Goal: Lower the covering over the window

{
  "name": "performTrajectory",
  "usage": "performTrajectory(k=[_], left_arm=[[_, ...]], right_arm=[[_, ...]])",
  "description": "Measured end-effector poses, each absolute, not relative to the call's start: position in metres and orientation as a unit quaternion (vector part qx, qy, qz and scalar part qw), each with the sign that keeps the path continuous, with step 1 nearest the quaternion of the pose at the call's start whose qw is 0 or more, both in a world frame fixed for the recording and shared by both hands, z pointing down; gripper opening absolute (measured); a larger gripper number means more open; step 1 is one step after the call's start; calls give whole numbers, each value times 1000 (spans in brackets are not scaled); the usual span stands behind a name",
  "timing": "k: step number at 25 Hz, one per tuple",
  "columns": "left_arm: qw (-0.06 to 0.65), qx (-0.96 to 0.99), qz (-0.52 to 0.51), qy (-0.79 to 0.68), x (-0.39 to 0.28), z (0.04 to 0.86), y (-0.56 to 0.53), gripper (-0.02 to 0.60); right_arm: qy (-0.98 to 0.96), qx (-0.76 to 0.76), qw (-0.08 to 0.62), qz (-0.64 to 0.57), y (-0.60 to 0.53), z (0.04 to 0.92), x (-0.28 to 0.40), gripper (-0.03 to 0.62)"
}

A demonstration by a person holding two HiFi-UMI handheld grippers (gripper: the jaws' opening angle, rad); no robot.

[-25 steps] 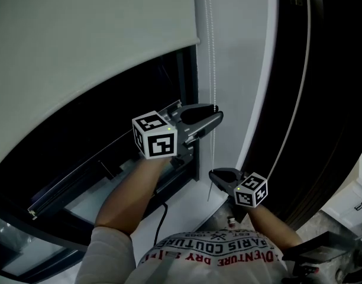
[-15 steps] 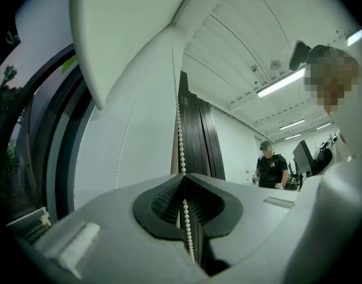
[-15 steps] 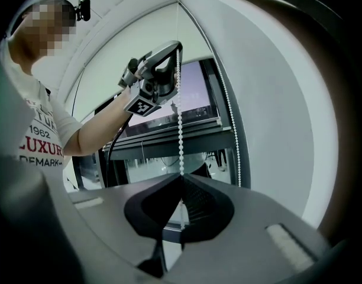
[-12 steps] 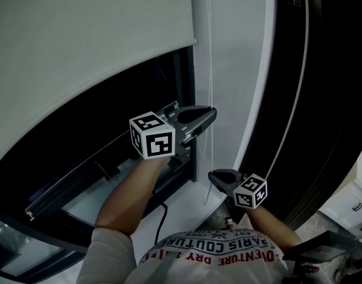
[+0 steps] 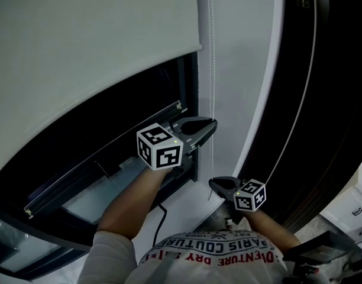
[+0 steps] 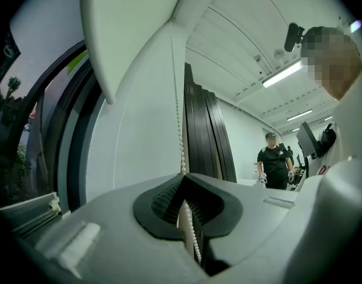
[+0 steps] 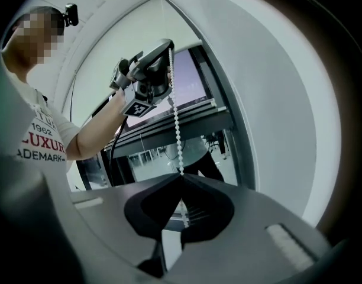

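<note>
- Pale, matte fabric roller blind (image 5: 80, 40) hangs part-way down the dark window glass (image 5: 128, 129). Its straight lower edge crosses the upper left of the head view, and the pane below it is uncovered.
- Thin white beaded pull chain (image 5: 212, 70) drops along the smooth white wall strip (image 5: 240, 70), just beside the blind's right edge. This chain, not the cloth, looks like the place to take hold.
- The left gripper (image 5: 212, 125), grey moulded plastic with black ribbed pads, is clamped on the chain. Its own view shows the beads running straight through the closed jaws.
- The right gripper (image 5: 212, 184), of the same make, is closed on the same chain lower down, near the windowsill.
- The blind is likely light and soft, unrolling easily from its tube. The chain is slack and flexible, with small, round, smooth beads.
- The beads could slide through a loose hold, though the ribbed pads should catch between them.
- A steady pull straight down the chain's line seems safest. A sideways tug might bind it or swing the loop against the wall.
</note>
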State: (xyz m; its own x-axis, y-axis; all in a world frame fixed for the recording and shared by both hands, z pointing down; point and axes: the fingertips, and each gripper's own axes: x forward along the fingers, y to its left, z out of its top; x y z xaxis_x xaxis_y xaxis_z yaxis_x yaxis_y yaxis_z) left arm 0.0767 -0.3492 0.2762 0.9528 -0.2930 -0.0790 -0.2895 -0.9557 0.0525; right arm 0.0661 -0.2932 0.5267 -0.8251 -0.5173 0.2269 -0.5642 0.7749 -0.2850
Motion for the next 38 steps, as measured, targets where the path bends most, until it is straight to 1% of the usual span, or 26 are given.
performTrajectory(k=[5,13,18,23,27,29,33,34,38], left_arm=[[23,986,-25,-164,77,306,-356,6],[19,981,31,-188,81,367,-358,6],[34,979,42,-196,79,404,-354,6],[42,975,48,-212,70,431,-353,6],[20,971,92,-222,70,460,-352,6],[30,969,104,-222,70,476,-351,6],[51,968,90,-231,64,483,-354,6],[52,968,88,-230,63,483,-354,6],[53,970,82,-222,62,482,-347,6]], right_arm=[[-934,283,87,198,-293,554,67,9],[-918,278,155,235,-278,607,70,9],[-910,266,182,260,-267,635,68,11],[-906,265,195,265,-259,649,66,11],[-907,250,197,275,-251,652,64,11],[-907,247,198,276,-250,652,63,11],[-906,246,204,276,-248,656,63,13],[-907,244,206,276,-248,657,63,16],[-908,235,210,277,-243,653,62,82]])
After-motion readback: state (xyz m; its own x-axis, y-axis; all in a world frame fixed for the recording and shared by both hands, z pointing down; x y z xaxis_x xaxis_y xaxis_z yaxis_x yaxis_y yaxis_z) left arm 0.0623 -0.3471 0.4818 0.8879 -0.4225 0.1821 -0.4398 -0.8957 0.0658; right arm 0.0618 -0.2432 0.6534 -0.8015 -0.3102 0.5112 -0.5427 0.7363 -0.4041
